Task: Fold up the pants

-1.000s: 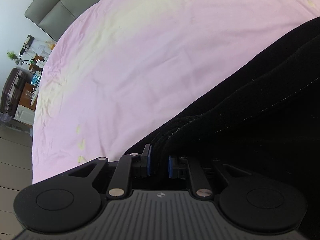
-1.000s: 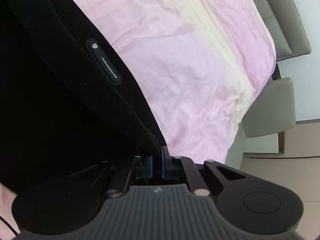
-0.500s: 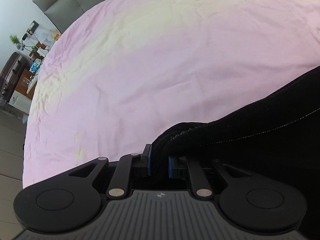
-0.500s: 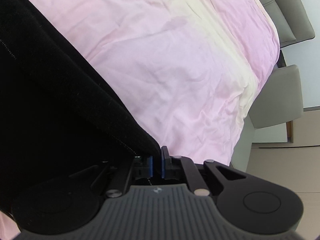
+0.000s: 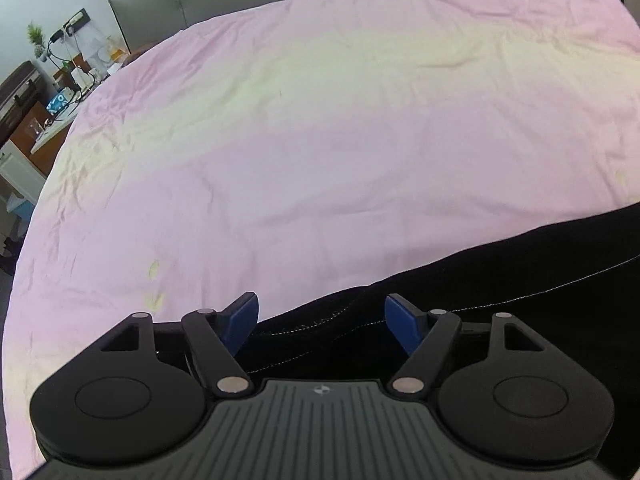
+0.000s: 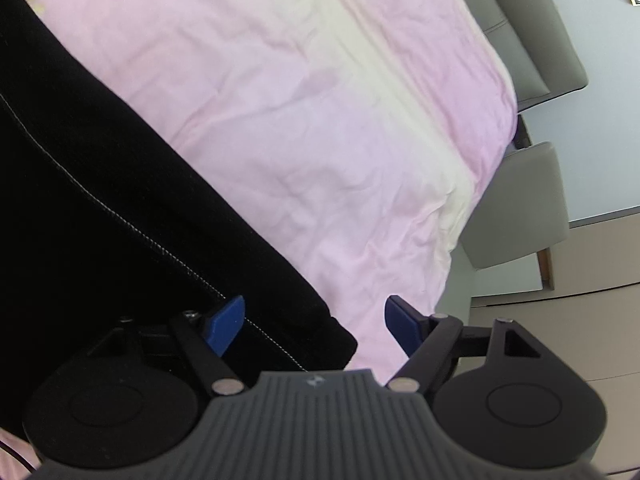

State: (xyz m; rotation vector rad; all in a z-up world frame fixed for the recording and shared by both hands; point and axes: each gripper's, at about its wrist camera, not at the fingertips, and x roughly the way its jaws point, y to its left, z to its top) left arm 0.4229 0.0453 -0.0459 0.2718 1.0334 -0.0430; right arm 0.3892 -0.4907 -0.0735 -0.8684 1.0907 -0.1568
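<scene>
2 grippers in view, 1 per wrist camera, both over a bed (image 5: 320, 140) with a pink and pale yellow sheet.

Left gripper (image 5: 320, 322): jaws have just been opening and now stand wide. Blue pads (image 5: 240, 322) clear of the cloth; nothing is clamped. The black pants (image 5: 500, 280) lie flat on the sheet directly below and ahead of the jaws, and a white-stitched seam runs off to the right of this view.

Right gripper (image 6: 314, 326): jaws have likewise just been opening, wide apart, gripping nothing. A corner of the pants (image 6: 120, 220) lies under the left pad (image 6: 224, 324); bare sheet sits under the right pad.

Key relation: the garment spans between the 2 grippers, its long edge running from 1 to the other, each gripper above 1 end. Neither is clearly nearer.

Judgement: this fold looks laid down and released. Any further fold would need fresh grasps, probably across that long axis.
</scene>
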